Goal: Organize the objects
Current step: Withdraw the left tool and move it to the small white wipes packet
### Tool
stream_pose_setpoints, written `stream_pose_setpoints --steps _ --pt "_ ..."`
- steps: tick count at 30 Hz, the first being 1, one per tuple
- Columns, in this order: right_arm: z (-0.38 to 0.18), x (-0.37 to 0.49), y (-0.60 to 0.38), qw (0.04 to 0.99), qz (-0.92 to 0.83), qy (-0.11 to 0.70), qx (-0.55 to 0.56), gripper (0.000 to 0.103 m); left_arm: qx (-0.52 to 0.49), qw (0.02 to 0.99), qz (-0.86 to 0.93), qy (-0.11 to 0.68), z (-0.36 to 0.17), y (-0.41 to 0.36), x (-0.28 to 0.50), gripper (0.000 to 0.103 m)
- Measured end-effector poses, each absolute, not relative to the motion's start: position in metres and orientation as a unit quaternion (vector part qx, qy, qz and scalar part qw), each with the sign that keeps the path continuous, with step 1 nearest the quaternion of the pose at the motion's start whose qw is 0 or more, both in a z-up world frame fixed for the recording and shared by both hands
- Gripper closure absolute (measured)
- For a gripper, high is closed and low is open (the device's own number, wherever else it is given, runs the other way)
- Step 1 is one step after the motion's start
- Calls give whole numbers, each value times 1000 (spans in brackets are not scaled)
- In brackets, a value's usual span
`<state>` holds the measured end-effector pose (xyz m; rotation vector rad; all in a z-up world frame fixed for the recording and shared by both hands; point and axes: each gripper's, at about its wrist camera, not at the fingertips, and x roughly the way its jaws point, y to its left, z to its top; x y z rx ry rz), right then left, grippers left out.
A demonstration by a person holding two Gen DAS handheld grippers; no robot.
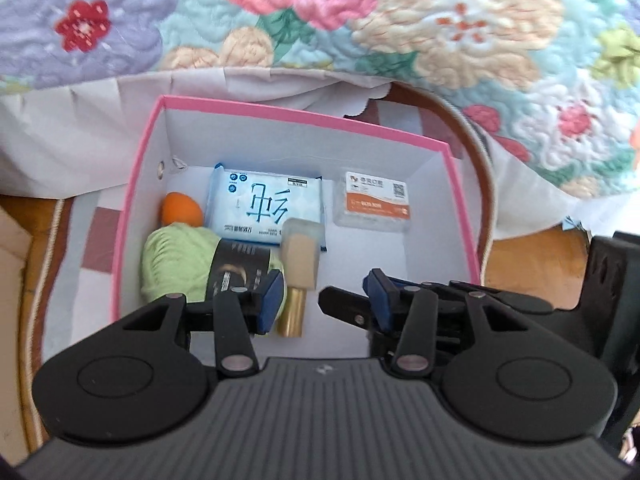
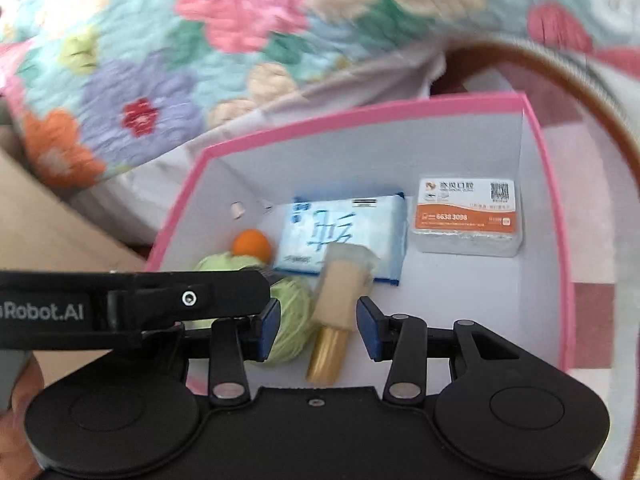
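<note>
1. Box (image 1: 144,168): pink-rimmed cardboard with plain white inner walls and floor, open at the top, standing on a checked mat (image 1: 100,240) with a brown border, just in front of a quilted bedspread (image 1: 440,40) stitched with large flowers.
2. Tissue pack (image 1: 265,209): soft, pale blue and white wrapper printed with large blue Chinese characters, lying flat against the far wall of the box.
3. Small carton (image 2: 466,216): white top, orange band, a QR code and the digits "6638 3098"; it lies in the far right corner, apart from the tissue pack.
4. Bottle (image 1: 300,268): square, beige contents, frosted clear cap, shiny gold neck, lying tilted with its cap end over the tissue pack's near edge.
5. Orange ball (image 1: 181,209) and green cloth (image 1: 176,264): together at the left wall; a black label with small unreadable print lies on the cloth.
6. Left gripper (image 1: 322,300): poised over the near edge of the box, blue-padded jaws well apart and holding nothing. Its side reads "Robot.AI" in the right wrist view.
7. Right gripper (image 2: 318,328): beside the left one, jaws apart on either side of the bottle's gold neck, pads not touching it.
</note>
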<state>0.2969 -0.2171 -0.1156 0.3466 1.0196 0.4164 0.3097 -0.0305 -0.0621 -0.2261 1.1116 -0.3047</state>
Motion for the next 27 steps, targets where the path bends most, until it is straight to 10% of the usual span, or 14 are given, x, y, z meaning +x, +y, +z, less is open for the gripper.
stream_pose_setpoints --steps 14,27 --pt "6 210 -208 865 267 423 29 25 -60 845 -128 516 13 -24 240 26" --pt "53 137 -215 872 269 405 -54 21 35 860 -129 492 62 -30 162 8"
